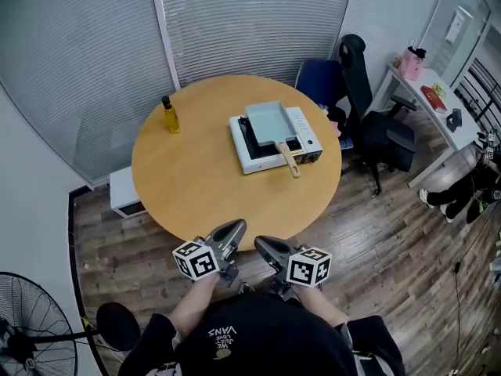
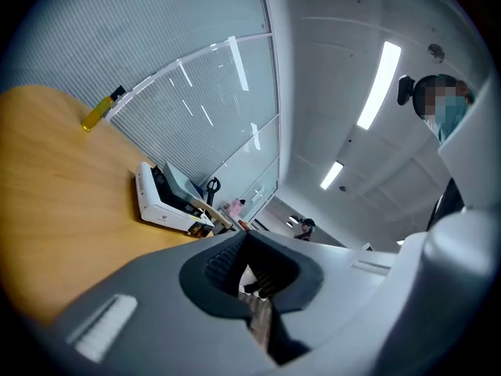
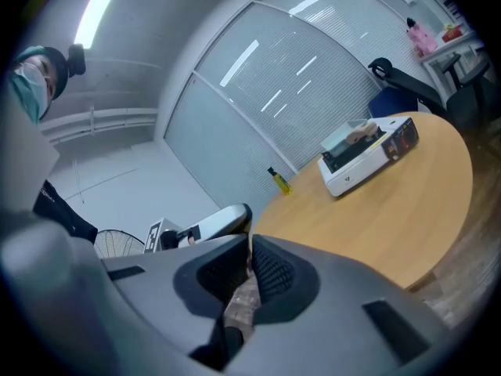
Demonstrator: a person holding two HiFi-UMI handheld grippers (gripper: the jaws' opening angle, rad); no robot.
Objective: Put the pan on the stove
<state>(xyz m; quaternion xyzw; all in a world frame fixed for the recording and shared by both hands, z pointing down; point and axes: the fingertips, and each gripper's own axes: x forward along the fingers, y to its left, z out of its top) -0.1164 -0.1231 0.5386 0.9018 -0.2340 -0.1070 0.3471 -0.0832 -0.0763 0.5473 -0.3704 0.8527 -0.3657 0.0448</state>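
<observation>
A pale green rectangular pan (image 1: pixel 270 122) with a wooden handle (image 1: pixel 288 160) sits on top of the white portable stove (image 1: pixel 258 161) on the far right part of the round wooden table (image 1: pixel 196 186). Both grippers hang at the table's near edge, well short of the stove. My left gripper (image 1: pixel 235 227) is shut with nothing between its jaws, and so is my right gripper (image 1: pixel 262 245). The left gripper view has the stove (image 2: pixel 159 204) and pan (image 2: pixel 185 185) beyond the closed jaws (image 2: pixel 244 237). From the right gripper (image 3: pixel 250 237), the stove (image 3: pixel 364 167) lies far across the table.
A yellow oil bottle (image 1: pixel 170 116) stands at the table's far left. A black office chair (image 1: pixel 368 92) and a blue chair (image 1: pixel 317 81) stand behind the stove. A white desk (image 1: pixel 427 92) is at the right, a fan (image 1: pixel 31 327) at the lower left, a white box (image 1: pixel 125 193) beside the table.
</observation>
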